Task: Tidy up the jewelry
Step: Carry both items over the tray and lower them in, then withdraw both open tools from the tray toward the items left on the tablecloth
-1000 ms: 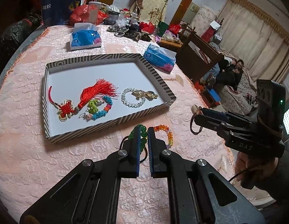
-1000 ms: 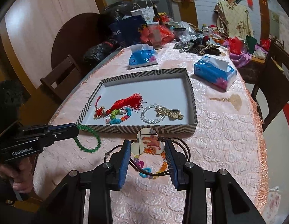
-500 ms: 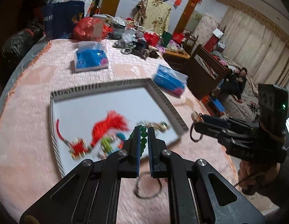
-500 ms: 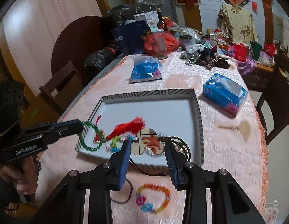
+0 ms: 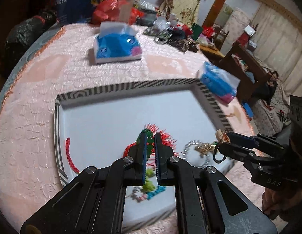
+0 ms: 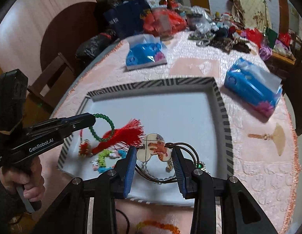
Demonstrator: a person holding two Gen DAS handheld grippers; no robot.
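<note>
Presently, a green bead bracelet (image 6: 102, 127) is clamped in the left gripper (image 5: 150, 142) and a pendant (image 6: 154, 150) in the right gripper (image 6: 154, 156), both over the tray (image 6: 222, 109); an orange bracelet (image 6: 158, 226) is left outside, near.

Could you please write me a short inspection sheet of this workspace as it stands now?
Surface: round table under a pink cloth.
Job's things: striped tray holding a red tassel, colourful bracelet and pearl bracelet.
Clutter: two tissue packs, a small fan, bags at the far edge.
Tongs: left tongs shut on green bracelet; right tongs shut on pendant.
Cables: pendant's dark cord.
Surroundings: wooden chair, curtains.
</note>
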